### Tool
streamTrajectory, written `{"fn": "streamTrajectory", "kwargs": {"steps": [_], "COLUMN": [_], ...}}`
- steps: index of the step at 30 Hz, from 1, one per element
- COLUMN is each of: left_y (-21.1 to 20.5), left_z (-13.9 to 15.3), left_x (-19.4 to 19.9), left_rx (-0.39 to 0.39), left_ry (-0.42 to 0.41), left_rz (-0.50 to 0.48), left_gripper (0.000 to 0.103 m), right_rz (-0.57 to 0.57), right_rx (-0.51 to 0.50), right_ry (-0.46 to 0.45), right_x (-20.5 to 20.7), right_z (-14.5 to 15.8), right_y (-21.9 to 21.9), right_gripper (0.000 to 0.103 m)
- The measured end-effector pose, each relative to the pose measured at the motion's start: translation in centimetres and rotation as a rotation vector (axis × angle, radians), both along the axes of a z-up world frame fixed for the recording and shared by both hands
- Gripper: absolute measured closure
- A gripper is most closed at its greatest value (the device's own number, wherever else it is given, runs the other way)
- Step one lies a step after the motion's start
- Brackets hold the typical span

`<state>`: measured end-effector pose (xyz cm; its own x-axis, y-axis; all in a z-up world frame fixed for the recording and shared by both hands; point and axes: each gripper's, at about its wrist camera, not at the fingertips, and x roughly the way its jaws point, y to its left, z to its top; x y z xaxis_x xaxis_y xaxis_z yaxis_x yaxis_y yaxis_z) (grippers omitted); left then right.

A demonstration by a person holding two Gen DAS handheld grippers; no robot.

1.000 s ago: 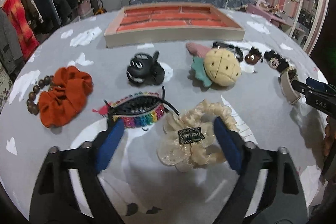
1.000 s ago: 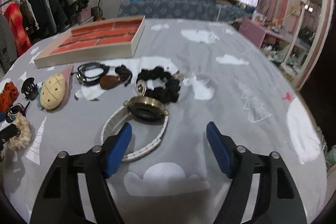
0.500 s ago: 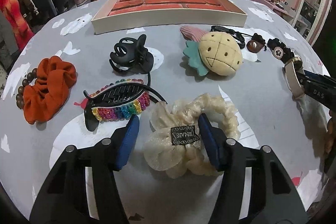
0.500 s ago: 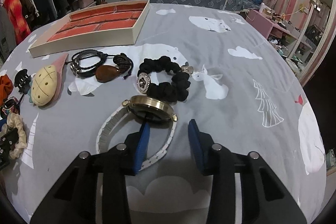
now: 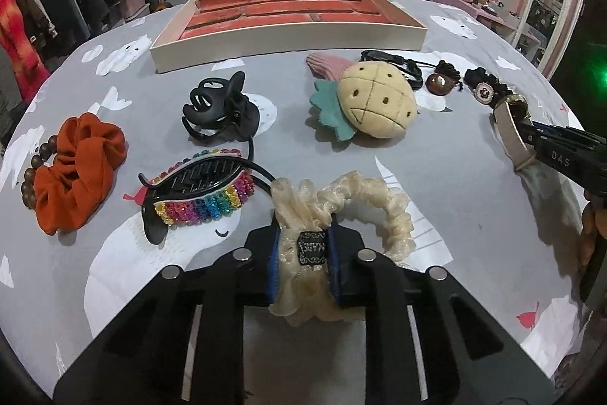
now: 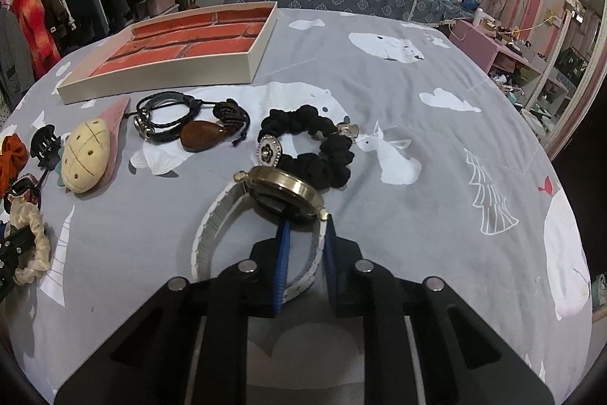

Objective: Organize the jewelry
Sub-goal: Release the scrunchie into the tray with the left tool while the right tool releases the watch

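Now the left gripper [image 5: 303, 251] is clenched on the cream scrunchie [image 5: 341, 211]; the right gripper [image 6: 305, 253] is closing around the watch [image 6: 280, 192] strap. Lift both straight off the bed [image 6: 436, 124] toward the tray [image 5: 288, 37], avoiding neighbours.

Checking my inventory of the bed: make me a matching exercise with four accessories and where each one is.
Things:
1. Cream ruffled scrunchie
2. White-strapped gold watch
3. Orange fabric scrunchie
4. Black plastic claw clip

Places:
A. Beside the brown wooden bead bracelet
B. In the left tool
C. Just beyond the rainbow rhinestone clip
D. Strap between the closing right tool's pads

Pairs: 1-B, 2-D, 3-A, 4-C
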<state>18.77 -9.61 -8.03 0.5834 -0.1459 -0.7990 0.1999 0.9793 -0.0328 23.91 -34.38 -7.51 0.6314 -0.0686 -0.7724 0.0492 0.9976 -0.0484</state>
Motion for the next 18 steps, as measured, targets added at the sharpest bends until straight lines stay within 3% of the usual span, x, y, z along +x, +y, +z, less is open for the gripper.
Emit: {"fn": "streamTrajectory", "kwargs": {"steps": [4, 12, 18], "left_y": [0.2, 1.3, 2.5], "left_z": [0.5, 2.4, 5.2], "left_x": [-0.5, -0.7, 0.3], "left_rx": [-0.010, -0.029, -0.038], "left_ry": [-0.013, -0.074, -0.154], "left_rz": [-0.004, 0.004, 0.022], "left_gripper": [0.085, 0.085, 0.085], "right_rz": [-0.011, -0.033, -0.028], "right_rx": [0.020, 0.040, 0.043], "right_ry": [-0.011, -0.065, -0.176], "right_x": [-0.5, -1.9, -2.0], "right_z": [0.2, 1.0, 4.5], "right_y": [-0.4, -0.8, 0.2], "right_gripper": [0.093, 0.095, 0.095]}}
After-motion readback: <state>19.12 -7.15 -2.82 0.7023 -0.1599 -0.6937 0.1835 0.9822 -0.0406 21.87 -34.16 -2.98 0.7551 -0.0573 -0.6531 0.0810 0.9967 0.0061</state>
